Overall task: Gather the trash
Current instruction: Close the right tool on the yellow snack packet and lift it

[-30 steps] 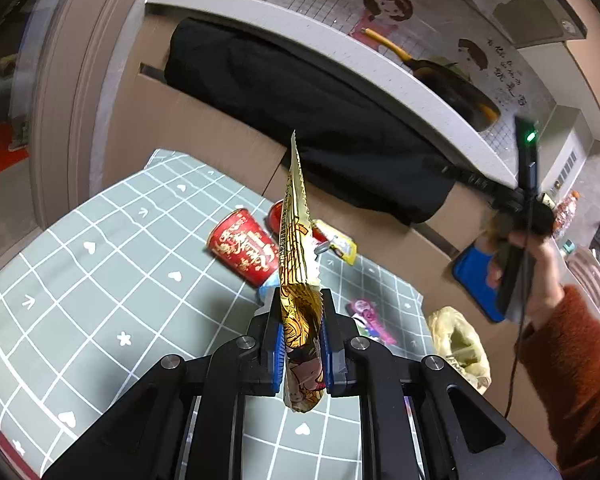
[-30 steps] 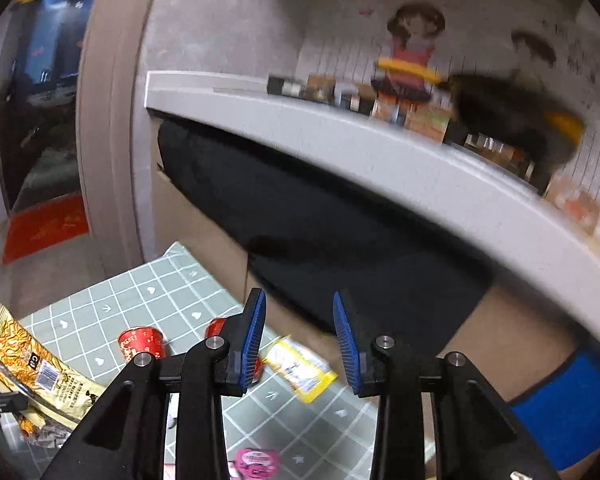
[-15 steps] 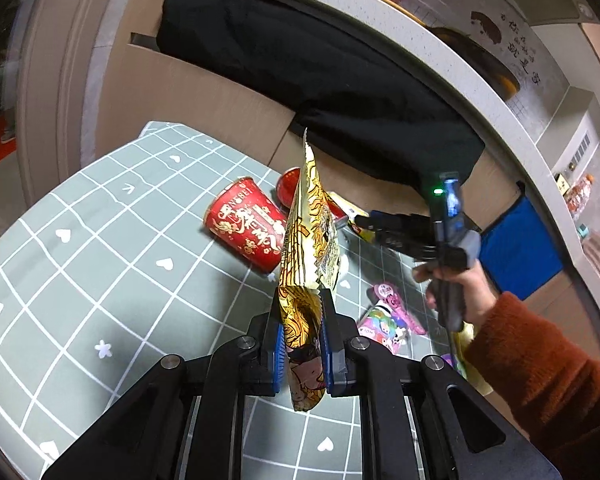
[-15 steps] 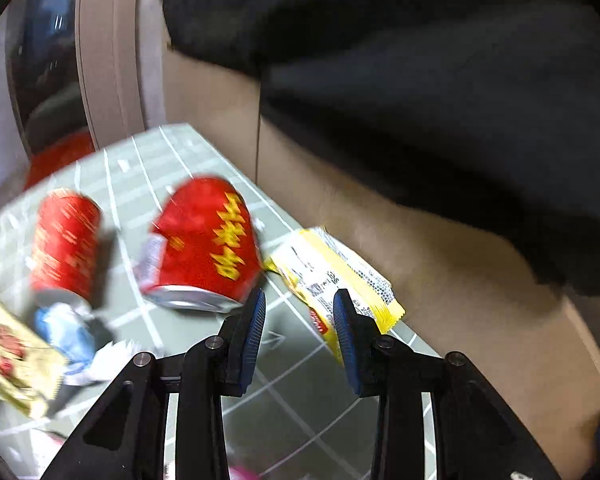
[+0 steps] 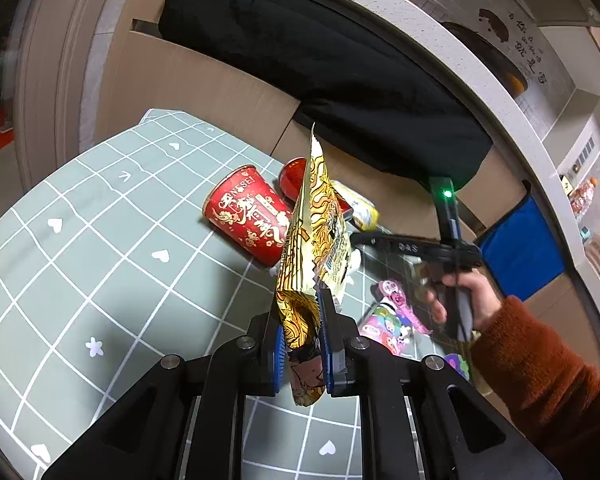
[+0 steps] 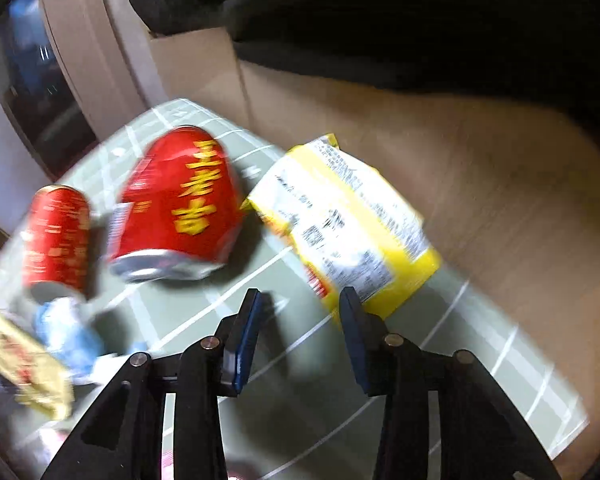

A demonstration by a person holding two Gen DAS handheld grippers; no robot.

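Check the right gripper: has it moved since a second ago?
Yes. The right gripper has dropped from facing the shelf toward the mat, now beside the yellow packet; its jaws have just been opening, nothing between them.

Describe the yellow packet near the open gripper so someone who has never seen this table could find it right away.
Start at the green checked tablecloth and go to its far edge, by the brown cardboard. There a red can lies on its side; the yellow packet lies flat right beside it, just ahead of the right gripper. It is the only yellow piece with a white panel of black print.
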